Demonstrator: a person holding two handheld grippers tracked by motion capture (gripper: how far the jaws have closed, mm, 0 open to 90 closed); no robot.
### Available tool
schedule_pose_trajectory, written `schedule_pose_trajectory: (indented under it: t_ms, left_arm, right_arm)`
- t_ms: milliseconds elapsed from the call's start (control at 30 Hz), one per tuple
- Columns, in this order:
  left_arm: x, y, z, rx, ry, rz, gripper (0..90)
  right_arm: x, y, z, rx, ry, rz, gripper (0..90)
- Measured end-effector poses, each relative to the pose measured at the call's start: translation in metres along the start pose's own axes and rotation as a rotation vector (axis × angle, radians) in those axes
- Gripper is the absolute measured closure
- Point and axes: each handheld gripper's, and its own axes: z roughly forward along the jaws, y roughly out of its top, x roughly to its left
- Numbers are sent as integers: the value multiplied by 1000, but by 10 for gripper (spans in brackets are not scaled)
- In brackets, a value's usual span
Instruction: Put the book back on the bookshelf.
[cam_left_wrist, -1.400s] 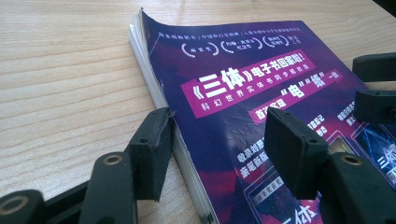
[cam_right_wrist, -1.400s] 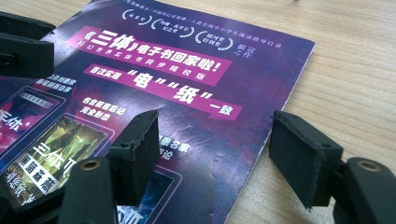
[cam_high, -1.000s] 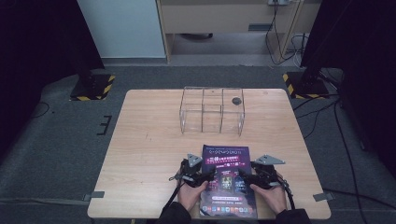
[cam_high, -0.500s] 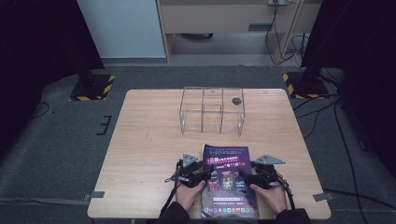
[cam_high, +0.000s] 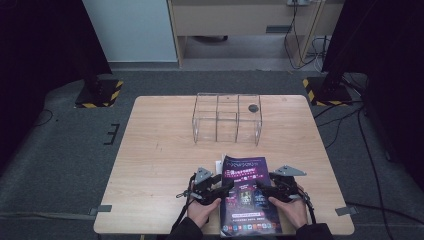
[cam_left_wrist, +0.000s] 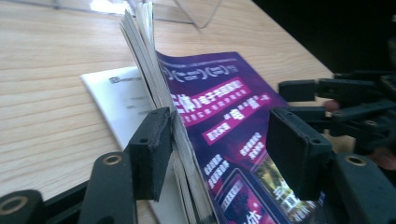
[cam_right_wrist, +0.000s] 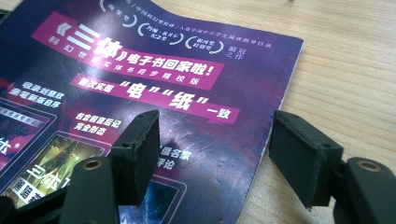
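A magazine with a purple cover (cam_high: 248, 202) lies at the table's front edge between my two grippers. My left gripper (cam_high: 227, 189) is at its left side. In the left gripper view a sheaf of pages with the cover (cam_left_wrist: 219, 102) stands lifted between the jaws of the left gripper (cam_left_wrist: 219, 144). One pad (cam_left_wrist: 152, 149) touches the sheaf and the other stands apart; the jaws have just been opening. My right gripper (cam_high: 265, 190) is open at the right side. In the right gripper view the right gripper (cam_right_wrist: 212, 149) straddles the edge of the cover (cam_right_wrist: 140, 70).
A clear acrylic divider box (cam_high: 227, 120) stands at the middle back of the wooden table (cam_high: 160, 150), with a small dark round thing (cam_high: 253, 107) in its right compartment. A white sheet (cam_left_wrist: 116, 93) shows beneath the lifted pages.
The left gripper has shifted slightly at the magazine's left edge. The right gripper and the magazine's right side have stayed put.
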Motion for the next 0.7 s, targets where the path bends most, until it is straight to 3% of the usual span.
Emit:
schedule_pose_trajectory:
  t_ms: [167, 300, 433, 567, 700]
  left_arm:
    - [1, 1, 4, -8, -48, 1, 402]
    - [3, -2, 8, 22, -14, 12, 371]
    - [5, -1, 8, 29, -18, -4, 373]
    - [7, -2, 11, 51, 12, 30, 376]
    - [10, -1, 11, 59, 34, 22, 375]
  right_arm:
    - [0, 0, 0, 0, -2, 0, 338]
    - [0, 0, 0, 0, -2, -2, 338]
    - [0, 0, 0, 1, -1, -2, 339]
    - [0, 0, 0, 1, -1, -2, 339]
    - [0, 0, 0, 0, -1, -3, 340]
